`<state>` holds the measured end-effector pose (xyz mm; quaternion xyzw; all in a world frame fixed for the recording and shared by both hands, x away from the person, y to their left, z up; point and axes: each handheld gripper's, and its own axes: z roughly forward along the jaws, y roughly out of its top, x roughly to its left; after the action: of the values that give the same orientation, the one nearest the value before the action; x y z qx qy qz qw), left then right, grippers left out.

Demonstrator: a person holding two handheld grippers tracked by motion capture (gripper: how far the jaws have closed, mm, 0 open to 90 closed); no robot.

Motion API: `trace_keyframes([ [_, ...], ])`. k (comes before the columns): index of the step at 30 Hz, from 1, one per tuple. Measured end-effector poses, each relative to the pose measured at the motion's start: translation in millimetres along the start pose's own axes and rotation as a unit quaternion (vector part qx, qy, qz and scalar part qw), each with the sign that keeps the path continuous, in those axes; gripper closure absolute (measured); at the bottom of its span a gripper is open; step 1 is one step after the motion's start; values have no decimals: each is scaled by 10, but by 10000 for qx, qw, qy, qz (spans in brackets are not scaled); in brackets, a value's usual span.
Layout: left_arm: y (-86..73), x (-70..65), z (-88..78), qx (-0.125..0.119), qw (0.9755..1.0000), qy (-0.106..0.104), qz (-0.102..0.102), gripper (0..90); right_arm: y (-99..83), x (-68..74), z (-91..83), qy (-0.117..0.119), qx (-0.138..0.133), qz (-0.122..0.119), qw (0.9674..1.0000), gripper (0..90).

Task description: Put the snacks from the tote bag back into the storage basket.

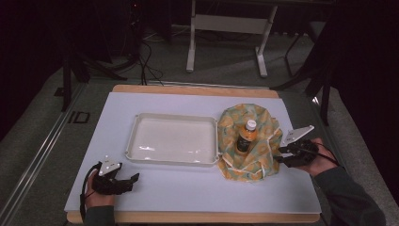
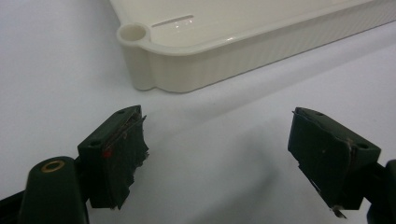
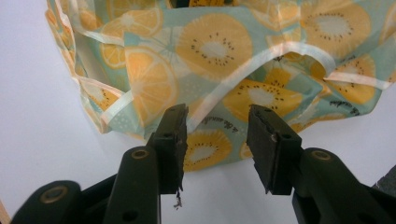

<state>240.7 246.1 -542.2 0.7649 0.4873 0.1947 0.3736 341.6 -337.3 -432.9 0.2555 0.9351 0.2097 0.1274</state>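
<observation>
A cloth bag (image 1: 264, 126) printed with orange and kiwi slices lies open at the right of the white mat. A bottle (image 1: 245, 136) with an orange label and a white cap stands in it. My right gripper (image 1: 278, 154) is at the bag's right edge. In the right gripper view its jaws (image 3: 217, 116) stand a little apart with the bag's white-trimmed hem (image 3: 215, 46) just beyond the tips, and nothing is pinched. My left gripper (image 1: 134, 181) rests low at the front left. It is wide open (image 2: 217, 135) over bare mat, short of the tray's corner.
An empty cream tray (image 1: 171, 162) sits mid-table, its right rim touching the bag; its near corner (image 2: 210, 70) lies ahead of the left jaws. The white mat (image 1: 188, 188) covers a wooden table. Table legs and cables stand on the floor behind.
</observation>
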Motion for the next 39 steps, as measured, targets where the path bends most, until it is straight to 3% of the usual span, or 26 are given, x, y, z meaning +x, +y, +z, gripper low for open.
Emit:
trace_keyframes([
  [14, -2, -4, -3, -36, 10000, -7, 0, 190, 160, -1, -11, 82, 59, -172, 9998, 591],
  [39, -4, -9, -8, -42, 10000, -17, 53, 190, 366, -34, -23, 156, 154, -276, 9994, 589],
])
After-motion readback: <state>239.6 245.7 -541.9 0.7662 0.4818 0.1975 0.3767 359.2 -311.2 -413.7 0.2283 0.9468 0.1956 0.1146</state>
